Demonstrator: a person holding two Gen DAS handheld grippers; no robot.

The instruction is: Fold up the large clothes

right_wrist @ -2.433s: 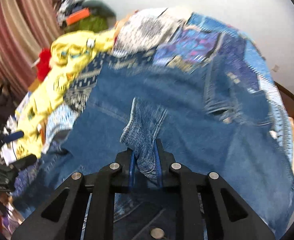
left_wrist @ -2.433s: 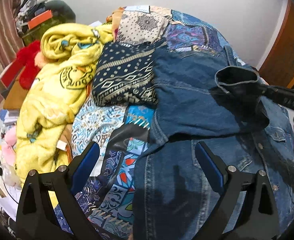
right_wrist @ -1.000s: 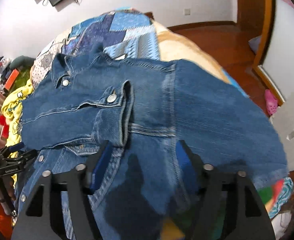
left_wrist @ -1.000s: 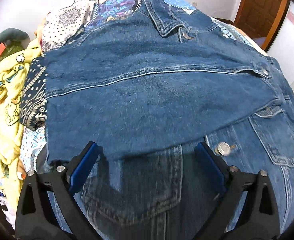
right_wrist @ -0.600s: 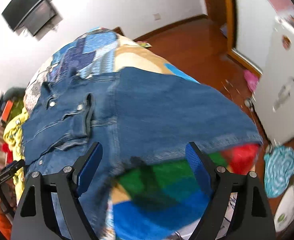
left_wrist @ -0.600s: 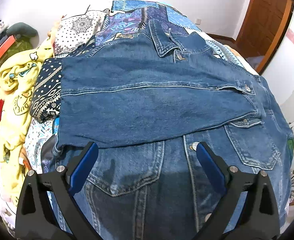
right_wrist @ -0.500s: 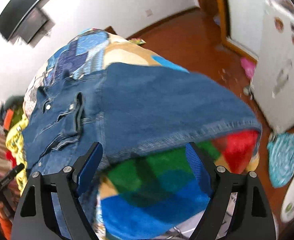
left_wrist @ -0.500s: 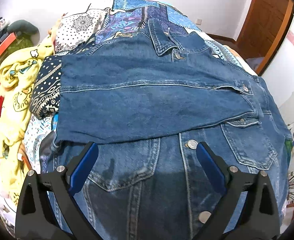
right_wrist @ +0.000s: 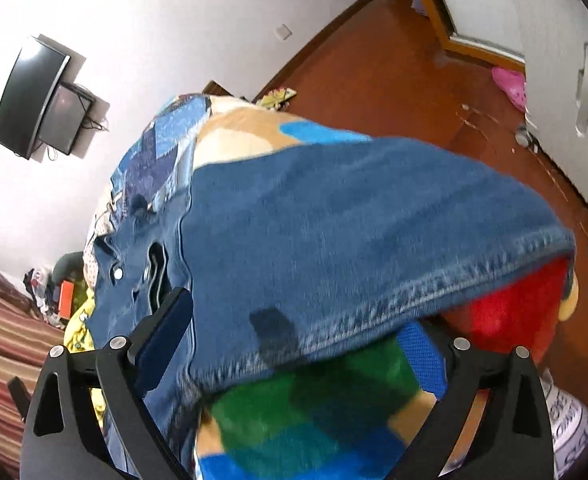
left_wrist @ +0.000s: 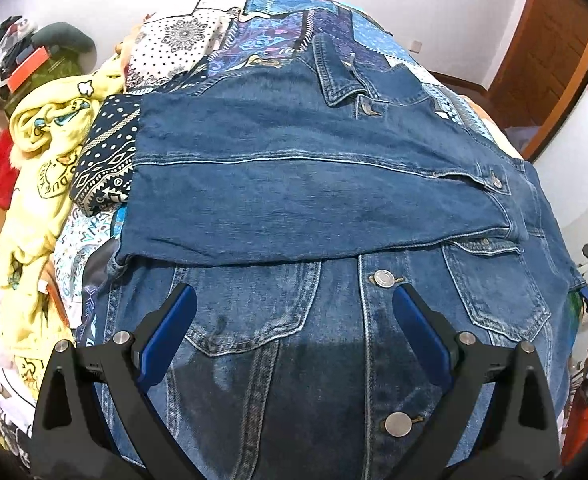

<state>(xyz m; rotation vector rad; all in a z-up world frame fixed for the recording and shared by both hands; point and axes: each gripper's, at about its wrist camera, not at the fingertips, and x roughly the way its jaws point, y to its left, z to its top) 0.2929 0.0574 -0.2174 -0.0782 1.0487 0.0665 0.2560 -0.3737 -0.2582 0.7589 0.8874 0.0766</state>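
A blue denim jacket (left_wrist: 313,208) lies spread front-up on the bed, one sleeve (left_wrist: 294,196) folded across its chest. My left gripper (left_wrist: 294,336) is open and empty, hovering over the jacket's lower front near the button placket. In the right wrist view the jacket's other sleeve or side (right_wrist: 353,232) hangs over the bed's edge on a colourful fleece blanket (right_wrist: 313,420). My right gripper (right_wrist: 305,352) is open, its jaws on either side of the sleeve's hemmed edge, not closed on it.
A yellow fleece garment (left_wrist: 34,208) and a navy patterned cloth (left_wrist: 106,160) lie left of the jacket on the patchwork bedspread (left_wrist: 294,28). Wooden floor (right_wrist: 393,60), a door (right_wrist: 573,60) and a wall-mounted TV (right_wrist: 30,96) show beyond the bed's edge.
My right gripper let go of the sleeve it carried across the jacket, opened and swung to the bed's right edge. My left gripper pulled back slightly toward the jacket's hem.
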